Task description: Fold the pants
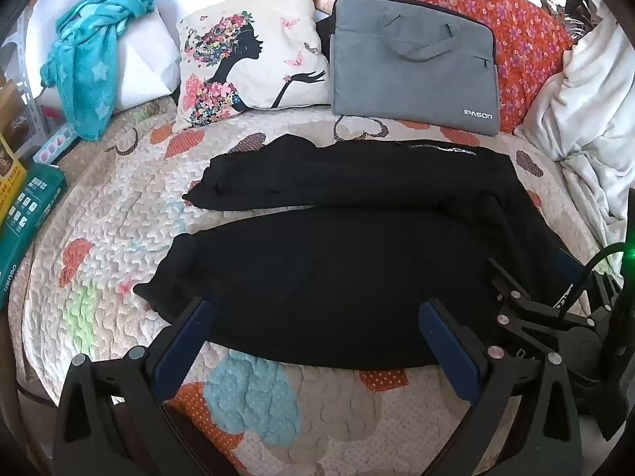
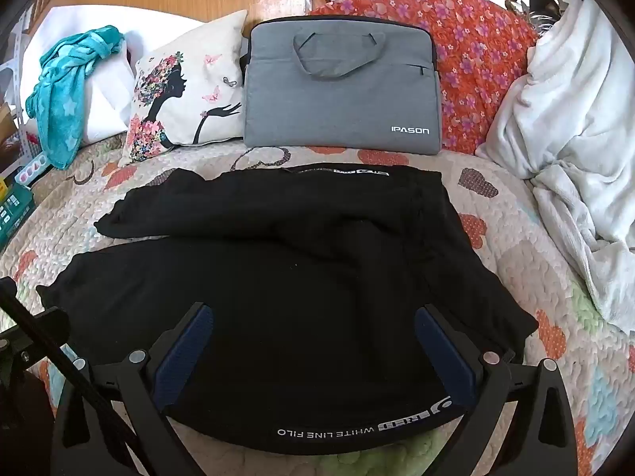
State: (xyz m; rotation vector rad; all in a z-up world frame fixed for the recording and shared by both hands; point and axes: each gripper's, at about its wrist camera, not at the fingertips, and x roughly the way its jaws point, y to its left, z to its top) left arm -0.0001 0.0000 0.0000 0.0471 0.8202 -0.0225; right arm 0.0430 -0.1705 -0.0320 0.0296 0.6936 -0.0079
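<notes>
Far to the left of the left gripper [image 1: 313, 333], a teal fleece blanket with pale stars [image 1: 89, 63] hangs over a white pillow [image 1: 147, 67], and green cardboard boxes [image 1: 24, 218] stand at the bed's left edge. Ahead and to the left of that gripper leans a cream square cushion printed with a black silhouette of a woman in flowers [image 1: 250, 55]. Directly ahead of it, past the garment, a grey fabric laptop bag marked IPASON [image 1: 412, 67] stands against an orange floral cushion [image 1: 528, 35].

The black fabric pants [image 1: 337, 254] lie spread on the quilted bedspread with heart patches [image 1: 99, 246], both legs running out to the left and the waist towards the right. The left gripper's blue-padded fingers stand wide apart just over the near edge of the closer leg, holding nothing.

To its right, the right gripper [image 2: 313, 341] also has its fingers spread wide, one on either side of the printed waistband [image 2: 357, 430], which lies between them ungripped. Whether the pads touch the cloth cannot be told. Far to the right of this gripper, a crumpled white blanket [image 2: 575, 139] is heaped.
</notes>
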